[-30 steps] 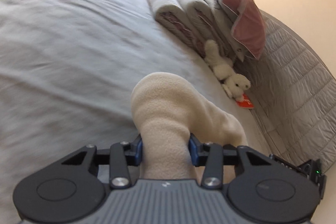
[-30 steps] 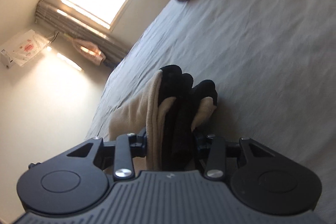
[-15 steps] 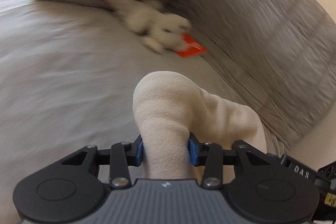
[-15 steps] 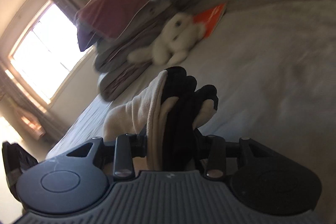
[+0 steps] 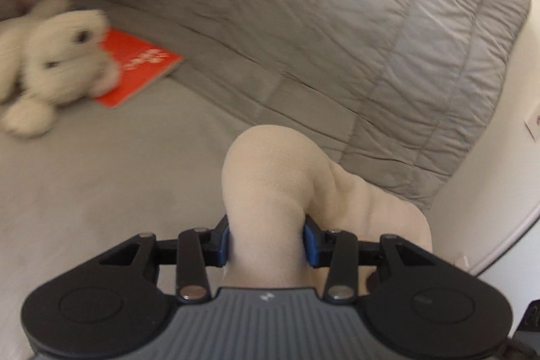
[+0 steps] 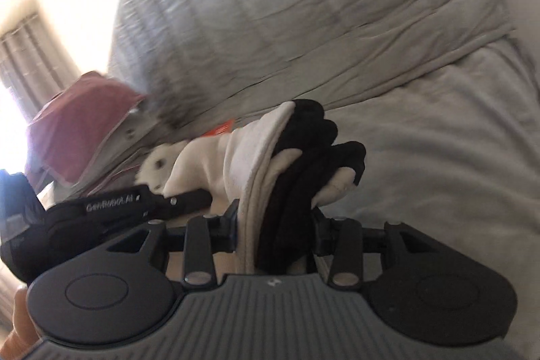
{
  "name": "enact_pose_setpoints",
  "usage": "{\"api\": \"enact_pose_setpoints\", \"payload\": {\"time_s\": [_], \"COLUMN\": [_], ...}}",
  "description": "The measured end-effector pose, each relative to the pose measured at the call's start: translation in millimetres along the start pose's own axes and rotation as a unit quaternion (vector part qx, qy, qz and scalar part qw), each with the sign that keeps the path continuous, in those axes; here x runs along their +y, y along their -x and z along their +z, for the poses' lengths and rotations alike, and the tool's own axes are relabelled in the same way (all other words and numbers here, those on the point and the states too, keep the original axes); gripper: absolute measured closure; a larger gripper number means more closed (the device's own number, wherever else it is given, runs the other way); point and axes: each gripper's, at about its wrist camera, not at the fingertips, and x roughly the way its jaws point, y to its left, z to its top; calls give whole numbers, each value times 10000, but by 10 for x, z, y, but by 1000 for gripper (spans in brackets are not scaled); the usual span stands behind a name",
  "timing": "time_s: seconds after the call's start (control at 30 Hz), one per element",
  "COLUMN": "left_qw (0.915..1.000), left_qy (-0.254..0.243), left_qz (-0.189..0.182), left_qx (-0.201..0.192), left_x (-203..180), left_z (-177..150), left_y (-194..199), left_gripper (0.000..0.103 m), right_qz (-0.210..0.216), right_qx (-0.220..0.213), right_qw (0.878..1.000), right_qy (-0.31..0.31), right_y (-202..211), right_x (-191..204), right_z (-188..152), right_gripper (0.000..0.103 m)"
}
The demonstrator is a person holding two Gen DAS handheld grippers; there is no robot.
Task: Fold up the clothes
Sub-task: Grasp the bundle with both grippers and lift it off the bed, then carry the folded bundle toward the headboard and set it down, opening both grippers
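Observation:
A cream fleece garment (image 5: 270, 184) bulges up between the blue pads of my left gripper (image 5: 266, 240), which is shut on a thick fold of it. The cloth trails off to the right, above the grey bed sheet (image 5: 101, 191). In the right wrist view the same garment (image 6: 243, 157) shows cream outside and black inside, bunched in my right gripper (image 6: 275, 225), which is shut on it. The left gripper (image 6: 101, 208) appears there as a black body at the left, with cream cloth running to it. Both pairs of fingertips are hidden by cloth.
A white plush toy (image 5: 50, 63) lies on the bed beside a red booklet (image 5: 138, 70). A grey quilted headboard (image 5: 337, 22) rises behind. A pink pillow (image 6: 77, 123) tops stacked bedding at the left. A pale wall (image 5: 506, 157) is at the right.
Both grippers have swung across the bed with the garment, away from the window side and toward the headboard. The plush toy and red booklet are now close. Both grips are unchanged.

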Motion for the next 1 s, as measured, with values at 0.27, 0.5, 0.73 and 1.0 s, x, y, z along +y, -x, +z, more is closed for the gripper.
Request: {"api": "enact_pose_setpoints", "payload": {"time_s": [0.27, 0.5, 0.73, 1.0], "left_qw": [9997, 9967, 9923, 9934], "left_qy": [-187, -270, -1093, -1020], "left_qz": [82, 118, 205, 416], "left_qx": [126, -752, -541, -306], "left_x": [-11, -70, -341, -258], "left_z": [-38, 15, 1, -14], "left_y": [-461, -186, -395, -591], "left_gripper": [47, 47, 73, 71], "right_qz": [-622, -1108, -1111, -1366], "right_qx": [208, -295, -1122, -153], "right_qw": [9977, 9931, 9641, 9582], "right_qy": [-168, 231, 2136, 2509], "right_y": [-98, 93, 86, -180], "right_x": [-300, -142, 218, 202], "right_z": [55, 44, -159, -275], "right_gripper": [58, 35, 44, 49]}}
